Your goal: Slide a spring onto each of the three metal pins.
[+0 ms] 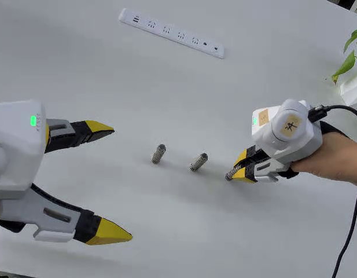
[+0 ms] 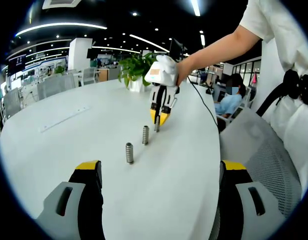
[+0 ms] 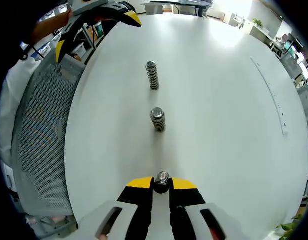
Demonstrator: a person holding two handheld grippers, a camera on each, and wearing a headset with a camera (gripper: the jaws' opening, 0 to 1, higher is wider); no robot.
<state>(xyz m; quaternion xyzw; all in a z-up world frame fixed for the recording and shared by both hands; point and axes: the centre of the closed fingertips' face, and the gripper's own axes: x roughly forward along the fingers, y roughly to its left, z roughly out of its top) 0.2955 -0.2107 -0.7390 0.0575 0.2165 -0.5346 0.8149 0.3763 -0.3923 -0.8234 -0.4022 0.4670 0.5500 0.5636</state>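
on the table (image 1: 166,87) | three springs (image 1: 198,161) | one gripped by right gripper (image 1: 236,172)

I look over a large white table (image 1: 166,87) with a matte top and a curved edge; a white power strip (image 1: 170,32) lies flat on it toward the far side; a green potted plant (image 2: 136,67) stands at the table's rim; a grey mesh chair (image 3: 39,130) is just beside the table; behind it I see an open office with a dark ceiling, long light strips (image 2: 59,25), a white column (image 2: 80,52) and rows of pale chairs (image 2: 54,85).
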